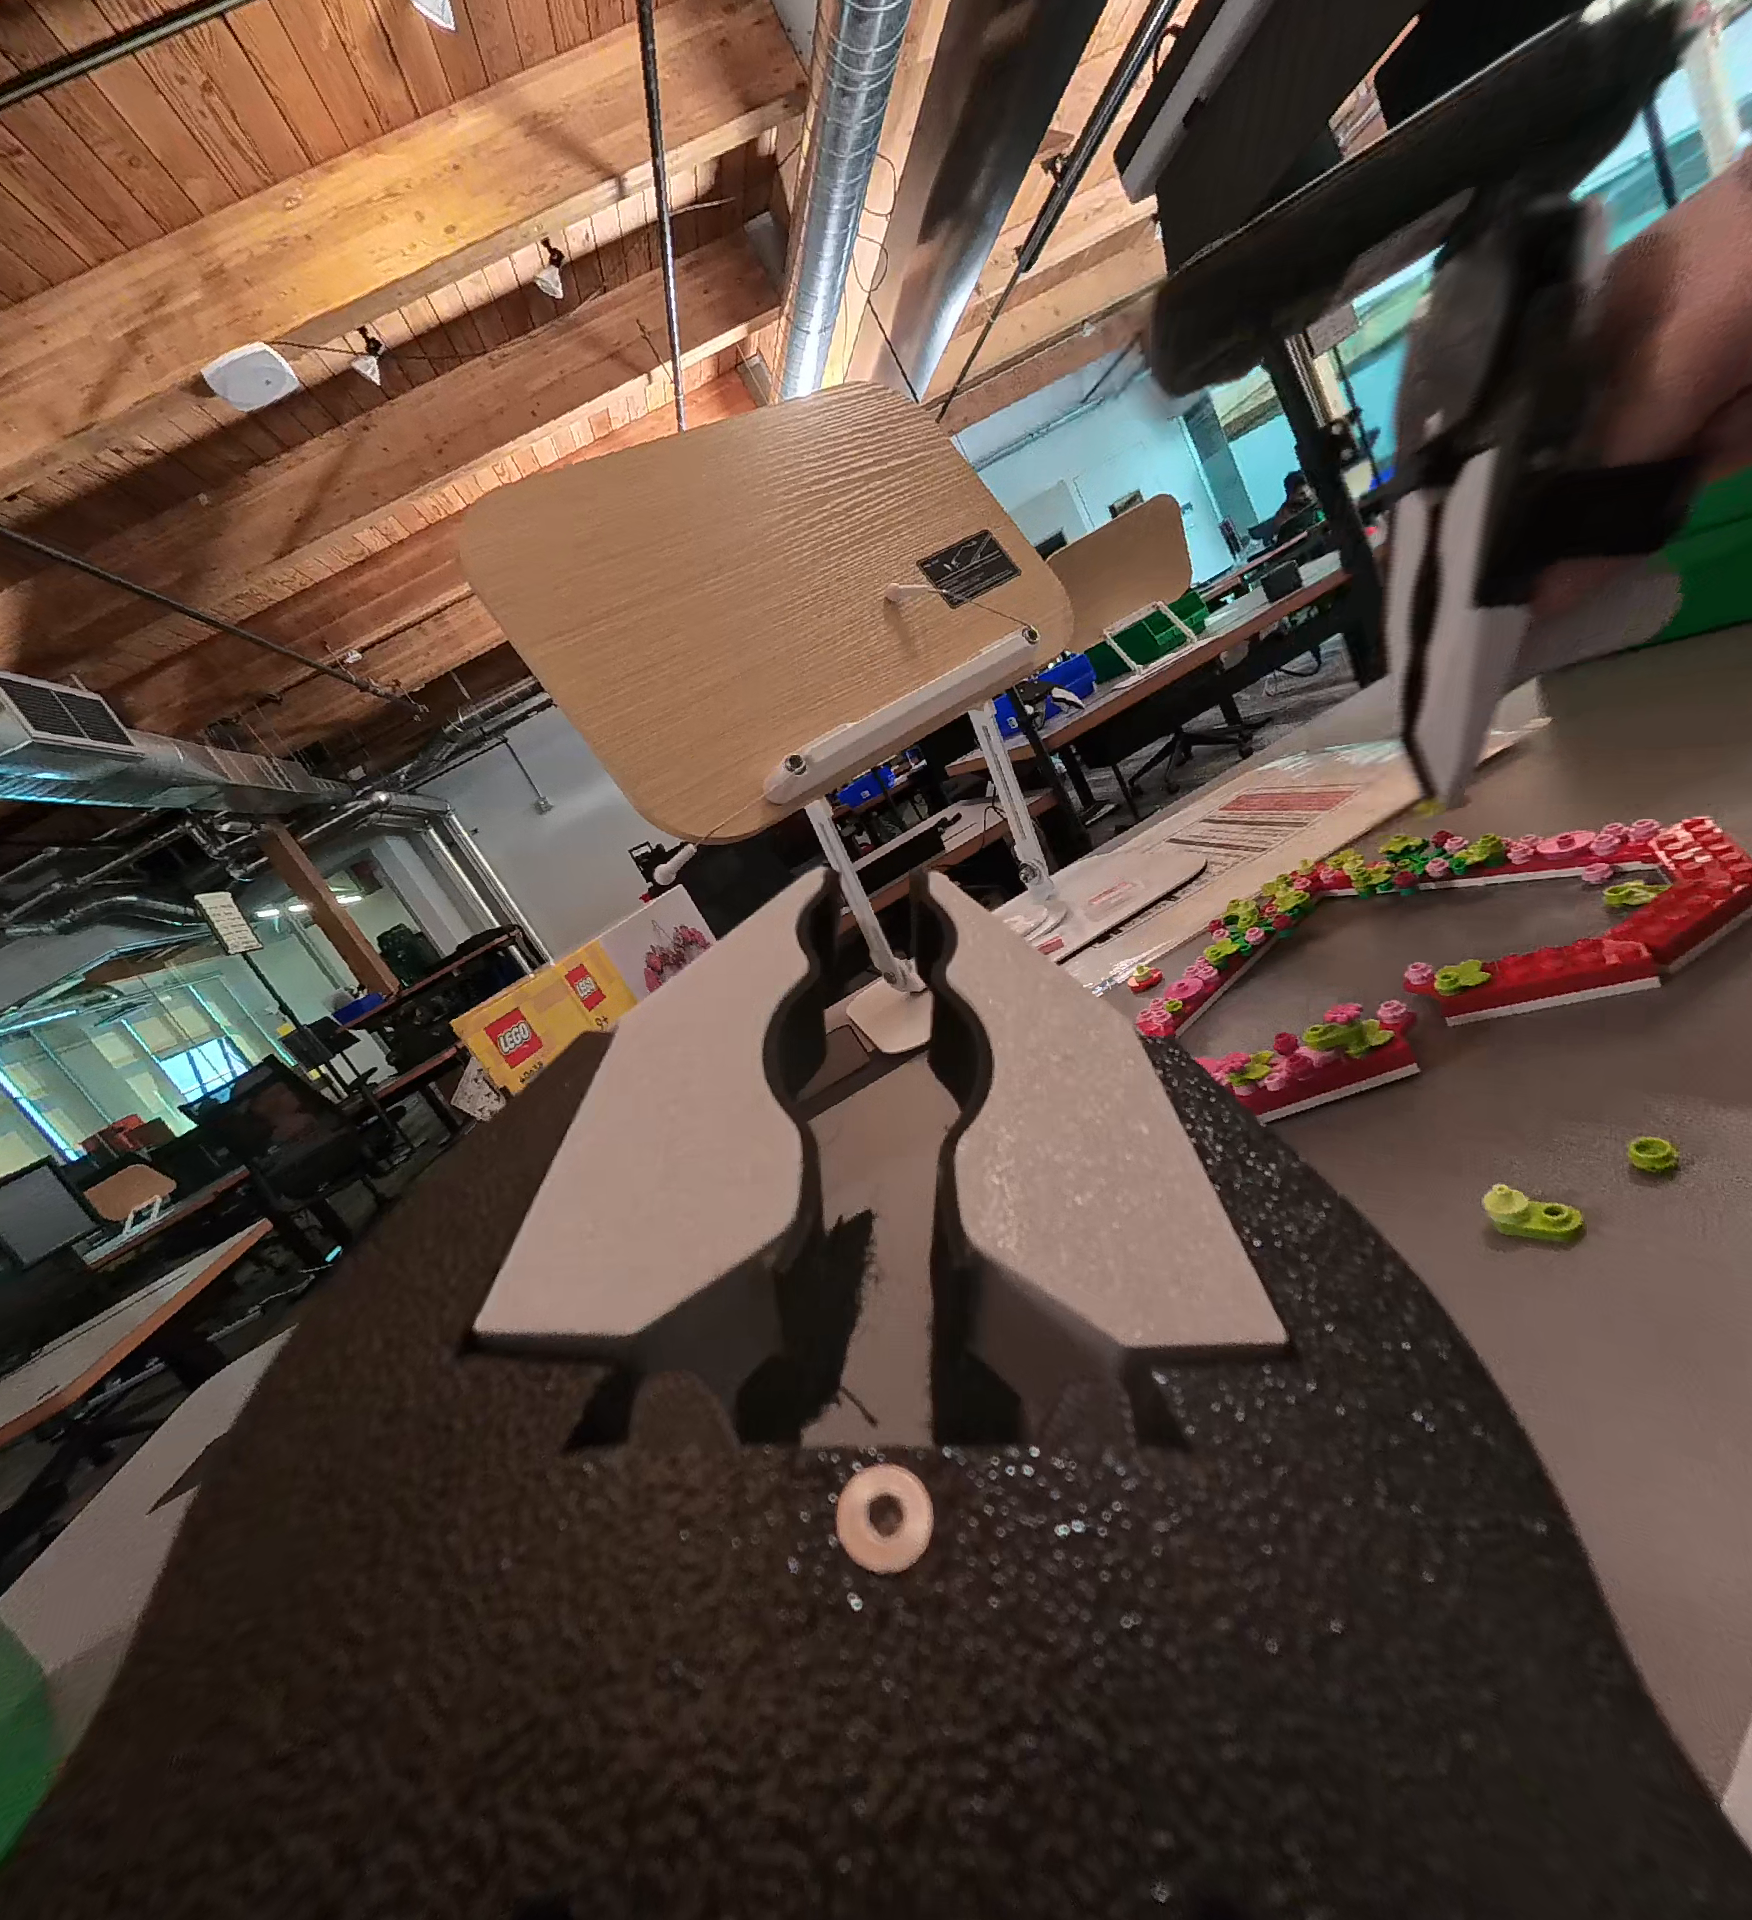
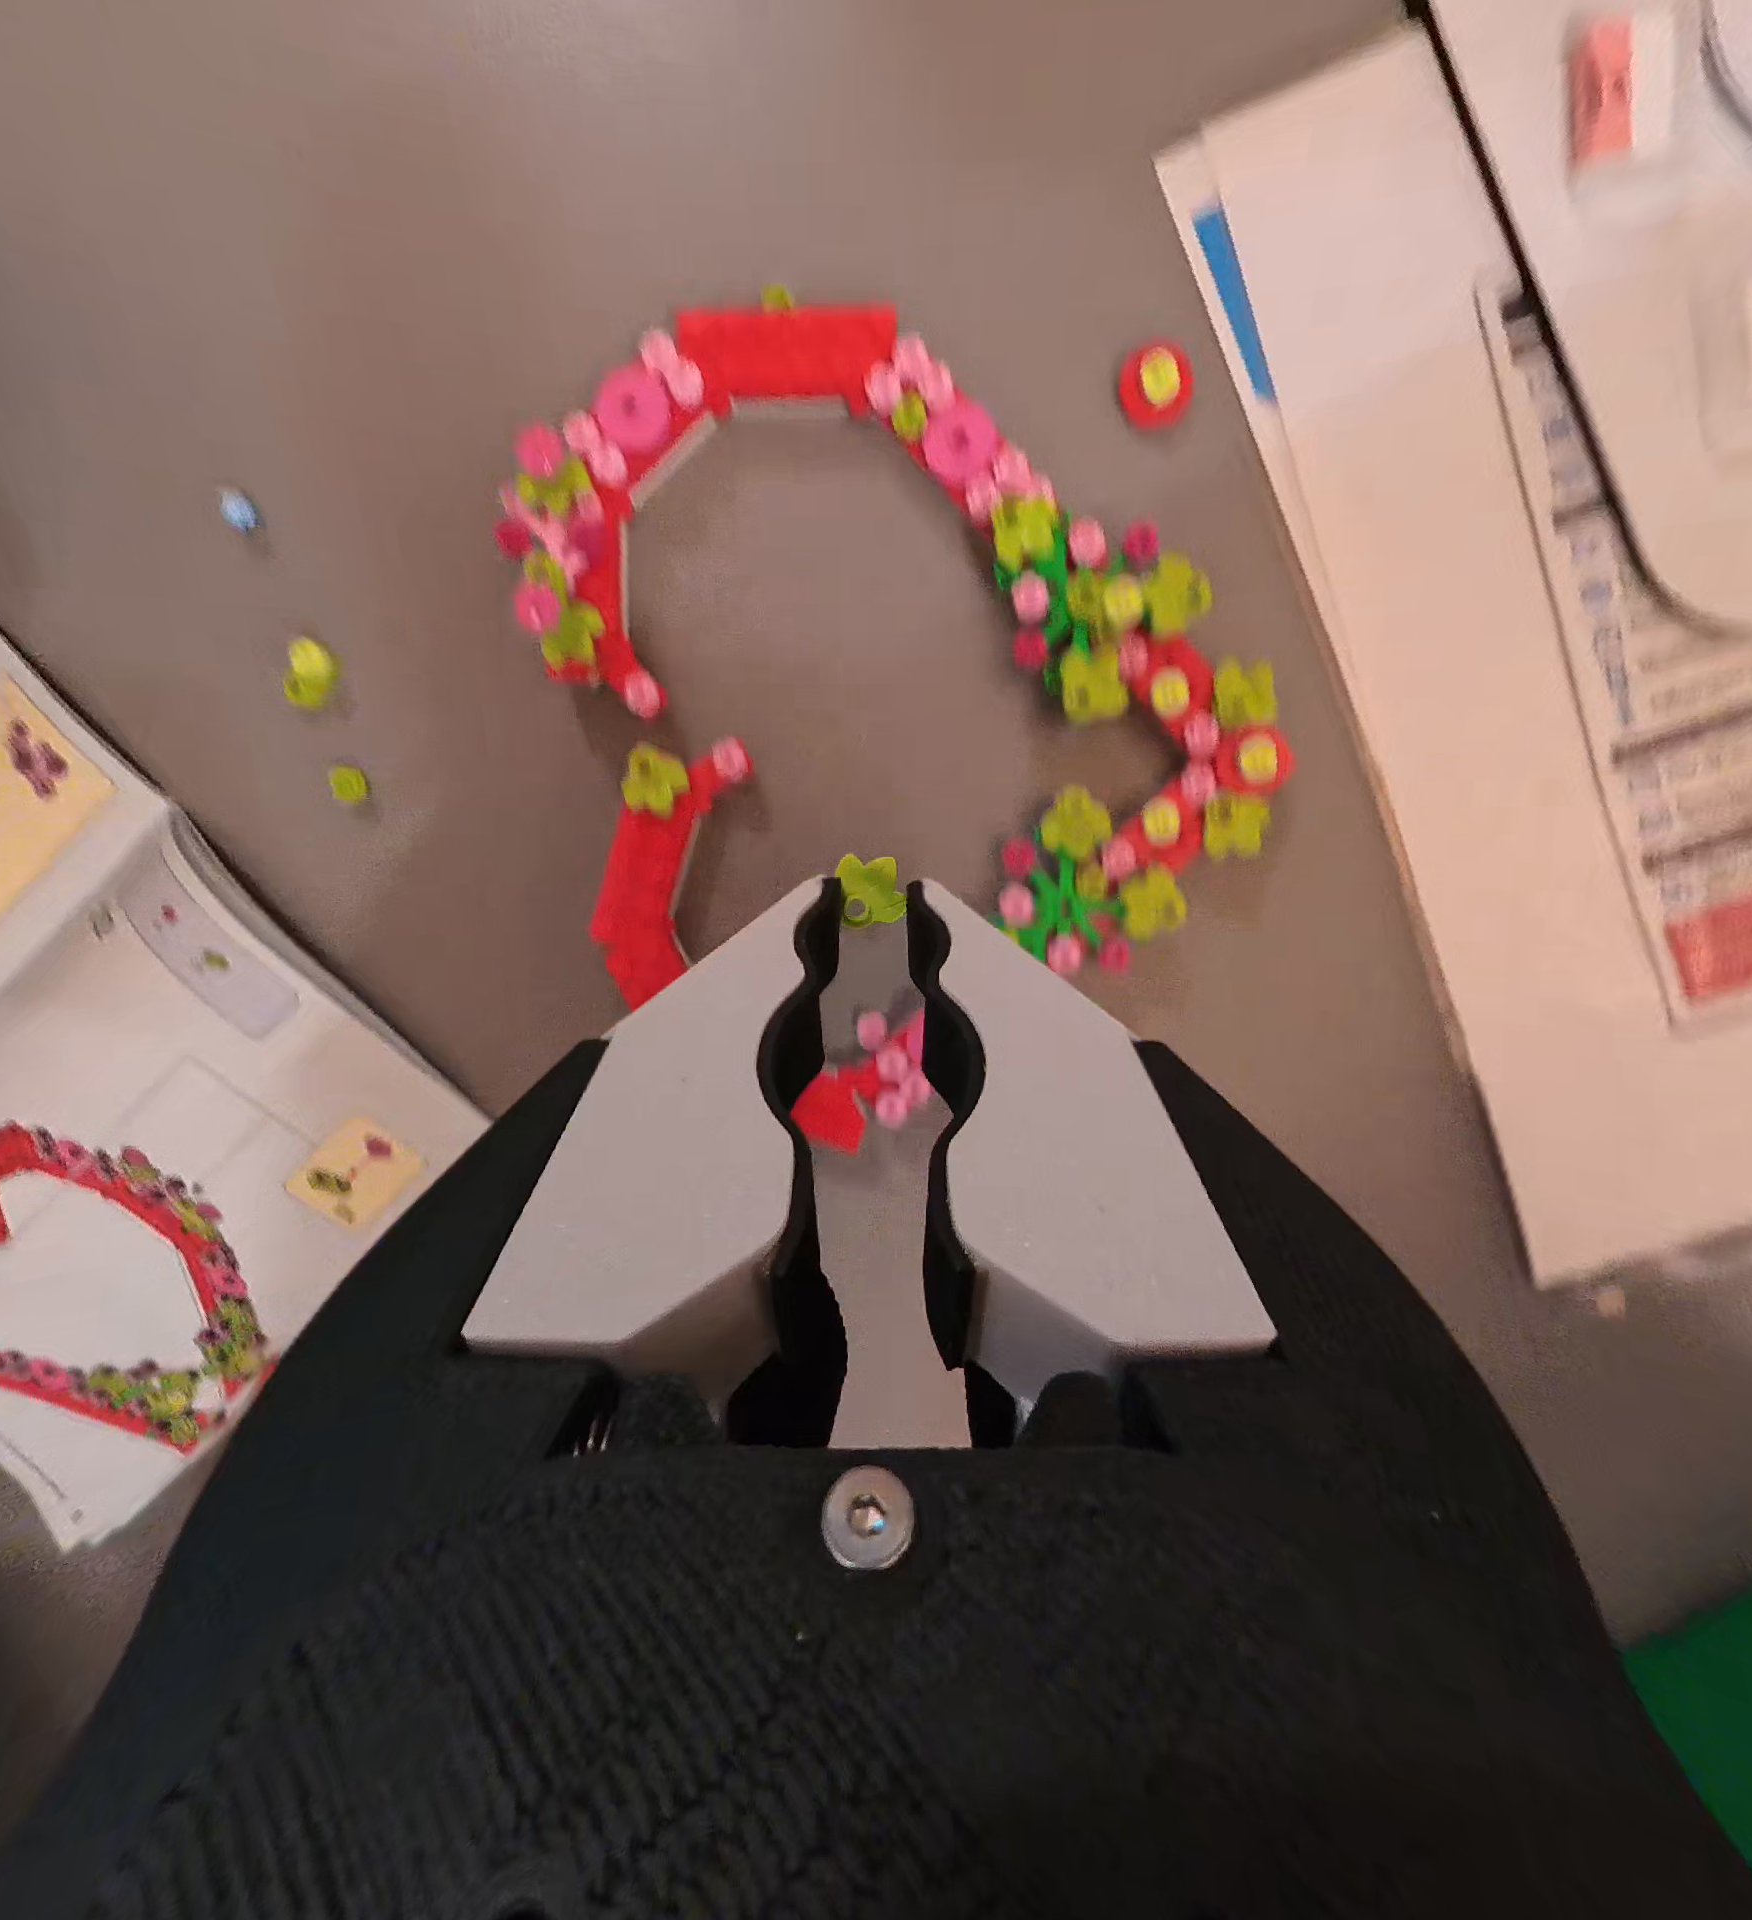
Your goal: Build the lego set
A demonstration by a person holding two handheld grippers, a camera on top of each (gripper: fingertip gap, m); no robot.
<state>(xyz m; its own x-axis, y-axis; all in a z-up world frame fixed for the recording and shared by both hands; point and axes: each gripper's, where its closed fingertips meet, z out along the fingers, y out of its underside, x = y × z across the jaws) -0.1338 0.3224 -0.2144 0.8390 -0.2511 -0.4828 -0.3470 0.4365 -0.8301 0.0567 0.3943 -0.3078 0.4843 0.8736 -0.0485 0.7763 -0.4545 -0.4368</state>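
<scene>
The partly built Lego piece, a ring of red plates (image 2: 784, 353) with pink flowers and lime leaves, lies flat on the grey table; it also shows in the left wrist view (image 1: 1703, 894). A loose red segment (image 2: 643, 894) lies beside its gap. My right gripper (image 2: 870, 904) is shut on a small lime leaf piece (image 2: 872, 888) and holds it above the open side of the ring. In the left wrist view it hangs tip-down over the table (image 1: 1433, 800), held by a hand. My left gripper (image 1: 882, 894) is tilted up off the table, narrowly open and empty.
Loose lime pieces (image 2: 311, 670) (image 1: 1532, 1216) and a red round piece (image 2: 1156, 382) lie around the ring. An open instruction booklet (image 2: 72, 1247) is at the left, white packaging (image 2: 1423, 727) at the right. A wooden book stand (image 1: 768, 603) and a yellow box (image 1: 539, 1029) stand behind. The left gripper's tips are roughly 25 centimetres from the right gripper's. My left tips are about 20 centimetres from the loose red segment (image 2: 643, 894), my right tips only 6 centimetres. It is also in sight in the left wrist view (image 1: 1574, 954).
</scene>
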